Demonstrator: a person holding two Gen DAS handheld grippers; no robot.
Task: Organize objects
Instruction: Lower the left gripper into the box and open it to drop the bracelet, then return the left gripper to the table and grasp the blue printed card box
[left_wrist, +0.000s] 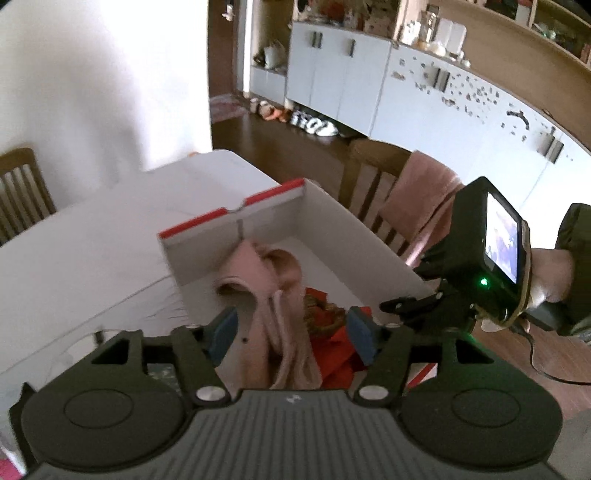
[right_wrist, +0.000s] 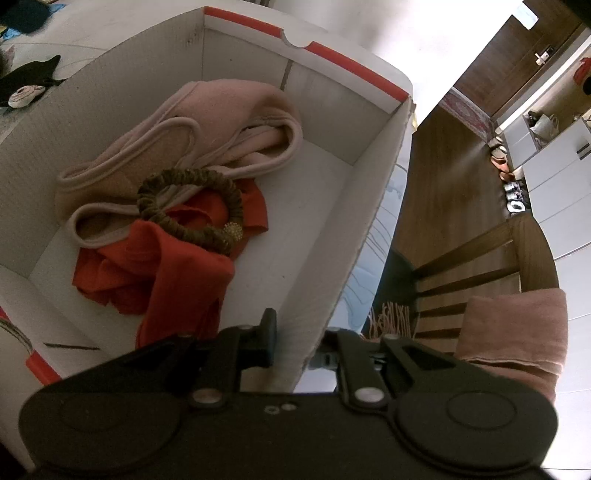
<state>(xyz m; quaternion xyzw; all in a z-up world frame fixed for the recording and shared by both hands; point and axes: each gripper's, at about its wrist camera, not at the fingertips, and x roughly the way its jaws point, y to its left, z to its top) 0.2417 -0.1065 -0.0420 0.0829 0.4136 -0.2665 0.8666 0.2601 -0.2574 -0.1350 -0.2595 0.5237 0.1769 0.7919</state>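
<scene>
Over on the left of the tabletop (right_wrist: 74, 26), near its far corner, a black soft toy (right_wrist: 29, 79) lies outside the box, apart from its wall — I'd judge that's work left to do. Moving right, the white box (right_wrist: 314, 122) with red-trimmed rims already holds a pile: a pink garment (right_wrist: 221, 110) bunched toward the far end wall, a red cloth (right_wrist: 166, 266) spilling toward the near end, and a brown scrunchie (right_wrist: 188, 206) resting on top of both. So the sorting looks well underway, not finished.

The left gripper (left_wrist: 291, 332) hovers above the box's near end, blue pads spread wide with nothing between them; the pink garment lies below the gap, not pinched. The right gripper (right_wrist: 295, 350) straddles the box's right wall, one finger inside and one outside, part-open; whether it presses the cardboard I cannot tell.

Now the views. Only the right wrist camera shows the toy and the scrunchie's full ring. Only the left wrist camera shows the box sitting at the tabletop's right edge, the chair (left_wrist: 373, 173) draped with a pink towel (left_wrist: 421, 199) beyond it, and the right gripper from outside, at the box's right rim.
</scene>
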